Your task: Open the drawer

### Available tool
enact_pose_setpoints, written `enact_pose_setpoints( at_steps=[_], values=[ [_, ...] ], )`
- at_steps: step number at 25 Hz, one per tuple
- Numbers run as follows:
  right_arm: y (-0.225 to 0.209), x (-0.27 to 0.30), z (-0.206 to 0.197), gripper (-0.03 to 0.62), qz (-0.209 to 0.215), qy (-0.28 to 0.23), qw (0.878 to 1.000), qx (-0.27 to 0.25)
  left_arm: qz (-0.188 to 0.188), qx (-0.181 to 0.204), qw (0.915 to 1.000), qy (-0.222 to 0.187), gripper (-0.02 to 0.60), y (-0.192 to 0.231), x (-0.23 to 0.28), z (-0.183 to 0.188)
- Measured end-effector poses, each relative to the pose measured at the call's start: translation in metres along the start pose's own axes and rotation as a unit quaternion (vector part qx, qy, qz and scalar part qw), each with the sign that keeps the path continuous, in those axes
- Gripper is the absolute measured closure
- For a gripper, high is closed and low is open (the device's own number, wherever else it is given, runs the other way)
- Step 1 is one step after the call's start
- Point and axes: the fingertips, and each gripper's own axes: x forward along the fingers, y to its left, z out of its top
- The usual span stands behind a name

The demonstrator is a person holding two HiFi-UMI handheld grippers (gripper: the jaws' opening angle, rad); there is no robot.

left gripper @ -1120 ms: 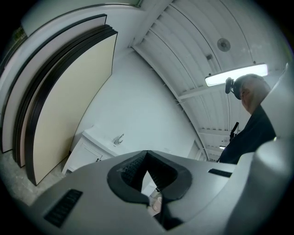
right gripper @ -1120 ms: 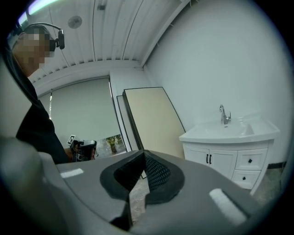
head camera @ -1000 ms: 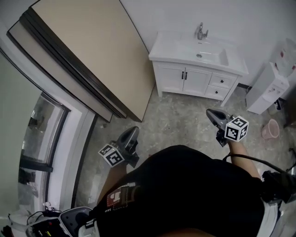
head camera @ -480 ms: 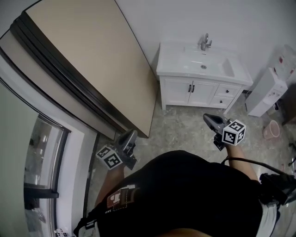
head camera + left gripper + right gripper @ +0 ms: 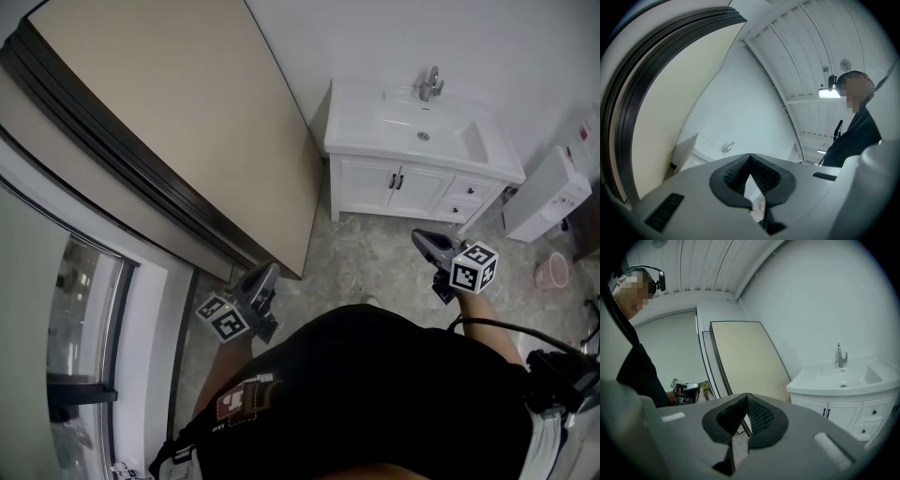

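At the upper left of the head view the pale door panel [image 5: 178, 122] fills more of the frame than a second ago. Its lower edge has slid down towards the left gripper [image 5: 267, 274], which hangs at lower left beside the person's dark shirt [image 5: 375, 394]. In the left gripper view its jaws [image 5: 750, 157] are pressed together at the tips, with nothing between them.

In the upper middle and right, the white vanity [image 5: 366, 117] now looks larger and sits lower in the frame than before, so the person appears to be walking towards it. The two drawers [image 5: 464, 191] are stacked at the vanity's right end, to the right of the pair of cupboard doors [image 5: 384, 184]. Both are fully closed, and the task does not say which one is meant.

Below the drawers, right of centre, the right gripper [image 5: 427, 240] points at the vanity but is well apart from it. Its jaws [image 5: 747, 397] are also closed on nothing.

The task looks barely begun: this is the approach, and no handle has been reached yet.
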Motion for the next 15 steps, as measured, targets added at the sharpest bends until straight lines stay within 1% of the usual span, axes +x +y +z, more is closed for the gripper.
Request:
enact_pose_setpoints(
  at_steps=[4, 6, 8, 12, 15],
  values=[
    [-0.041, 0.026, 0.012, 0.599, 0.034, 0.001, 0.999, -0.008, 0.021, 0.020, 0.9995, -0.010, 0.594, 0.009, 0.036, 0.011],
    [-0.071, 0.038, 0.023, 0.599, 0.048, 0.006, 0.999, -0.012, 0.038, 0.026, 0.9987, -0.024, 0.594, 0.015, 0.060, 0.020],
    [-0.101, 0.049, 0.043, 0.599, 0.063, 0.007, 0.998, -0.018, 0.050, 0.029, 0.9976, -0.037, 0.594, 0.018, 0.085, 0.030],
    [-0.156, 0.066, 0.086, 0.599, 0.090, 0.002, 0.995, -0.031, 0.072, 0.034, 0.9957, -0.048, 0.594, 0.027, 0.140, 0.044],
    [-0.193, 0.070, 0.101, 0.599, 0.103, -0.001, 0.994, -0.029, 0.075, 0.030, 0.9956, -0.048, 0.594, 0.026, 0.183, 0.044]
  ],
)
